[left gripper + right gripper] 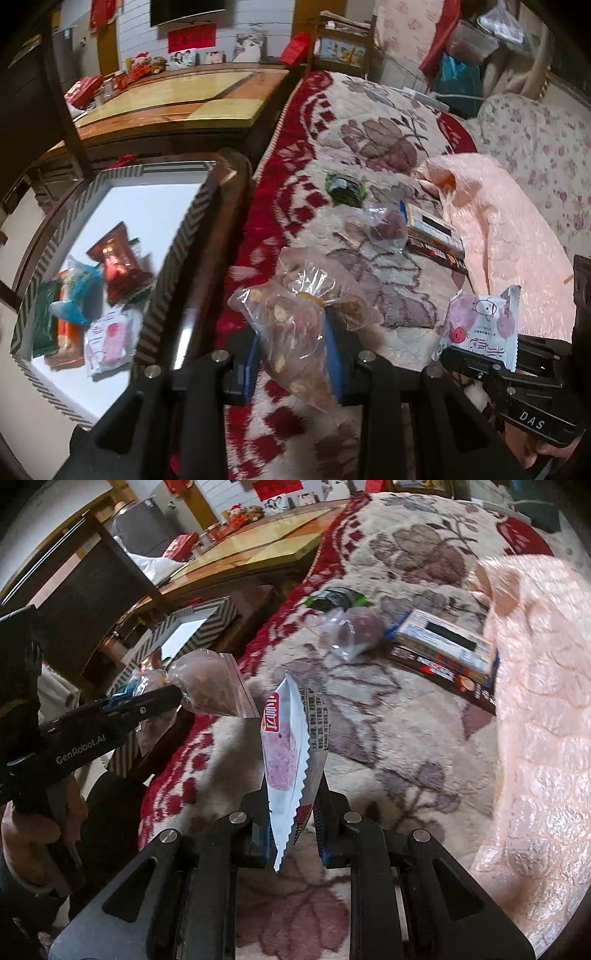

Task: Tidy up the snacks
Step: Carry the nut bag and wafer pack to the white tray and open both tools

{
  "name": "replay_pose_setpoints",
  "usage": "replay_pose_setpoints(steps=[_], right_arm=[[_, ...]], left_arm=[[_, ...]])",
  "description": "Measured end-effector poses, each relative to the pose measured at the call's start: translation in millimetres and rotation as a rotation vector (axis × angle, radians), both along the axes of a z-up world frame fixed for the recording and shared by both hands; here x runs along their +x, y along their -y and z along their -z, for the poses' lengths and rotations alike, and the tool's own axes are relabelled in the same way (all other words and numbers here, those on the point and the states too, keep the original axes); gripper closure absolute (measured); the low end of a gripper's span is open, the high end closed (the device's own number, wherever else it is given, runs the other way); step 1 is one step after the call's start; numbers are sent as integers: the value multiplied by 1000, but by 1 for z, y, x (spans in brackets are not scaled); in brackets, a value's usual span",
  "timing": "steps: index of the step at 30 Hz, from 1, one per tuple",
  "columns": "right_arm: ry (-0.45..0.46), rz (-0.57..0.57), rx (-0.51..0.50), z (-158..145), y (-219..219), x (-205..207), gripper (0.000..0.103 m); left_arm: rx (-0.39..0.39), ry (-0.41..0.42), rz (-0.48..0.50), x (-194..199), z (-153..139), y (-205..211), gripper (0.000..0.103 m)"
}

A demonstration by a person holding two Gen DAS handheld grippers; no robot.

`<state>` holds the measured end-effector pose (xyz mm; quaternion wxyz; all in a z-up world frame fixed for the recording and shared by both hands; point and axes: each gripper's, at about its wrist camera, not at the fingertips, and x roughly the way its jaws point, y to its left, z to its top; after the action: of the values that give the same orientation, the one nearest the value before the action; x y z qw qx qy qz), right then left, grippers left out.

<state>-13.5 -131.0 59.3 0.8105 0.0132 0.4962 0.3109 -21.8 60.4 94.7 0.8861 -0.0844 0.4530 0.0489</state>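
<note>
Holding 2 snacks above the bed: my left tool (291, 354) clamps a clear bag of nuts (295, 328), my right tool (291, 830) grips a white-pink packet (288, 760). About 5 packets already lie in the striped box (173, 254). I judge roughly half done; a green packet (345, 188), a clear pouch (384, 227) and flat boxes (436, 236) remain on the blanket (369, 122).

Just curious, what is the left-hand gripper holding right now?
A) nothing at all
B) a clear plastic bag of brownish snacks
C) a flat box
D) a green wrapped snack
B: in the left wrist view the left gripper is closed on a clear bag of brownish snacks, while the green wrapped snack and the flat box lie on the blanket.
</note>
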Motion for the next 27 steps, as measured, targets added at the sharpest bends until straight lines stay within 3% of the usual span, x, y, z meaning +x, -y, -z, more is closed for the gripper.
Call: replay_pose_setpoints(steps=[27], right_arm=[[47,-151,-55,-24,-81,-7,86]], left_arm=[[-3,55,-152,-28,-18,-70,70]])
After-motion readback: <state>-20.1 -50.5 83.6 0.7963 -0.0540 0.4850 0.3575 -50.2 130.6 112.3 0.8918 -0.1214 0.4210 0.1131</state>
